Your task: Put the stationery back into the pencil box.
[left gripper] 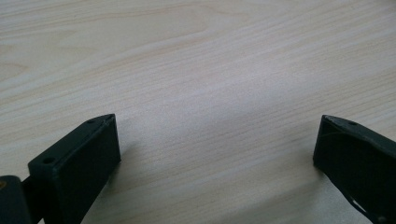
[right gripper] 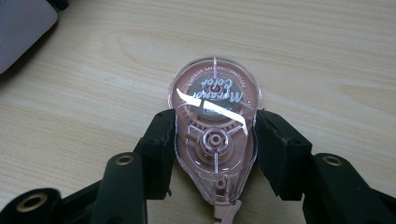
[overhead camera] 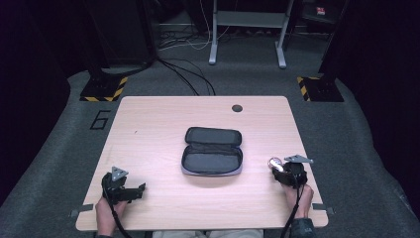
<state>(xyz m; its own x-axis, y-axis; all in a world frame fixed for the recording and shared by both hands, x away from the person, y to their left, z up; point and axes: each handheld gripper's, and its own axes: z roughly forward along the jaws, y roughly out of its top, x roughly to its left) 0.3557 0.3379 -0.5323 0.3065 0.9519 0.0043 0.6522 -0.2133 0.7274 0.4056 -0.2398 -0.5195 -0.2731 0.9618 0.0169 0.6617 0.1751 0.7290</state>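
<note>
The right gripper is clamped on a clear, pink-tinted plastic correction tape dispenser, a teardrop-shaped shell with gears showing inside. The two black jaws press its flat sides from either flank, so the rounded end juts out ahead of the fingertips and the narrow tip points back toward the hand. That grip looks meant to keep it level and steady for carrying.

Ahead and to the left of this gripper, in the high view, lies the black zippered fabric pencil case, opened flat with its lid folded away. It seems laid so to receive the dispenser.

The left gripper rests low over the light wooden table, jaws spread wide apart and holding nothing, well clear of the case, likely waiting to steady it.
</note>
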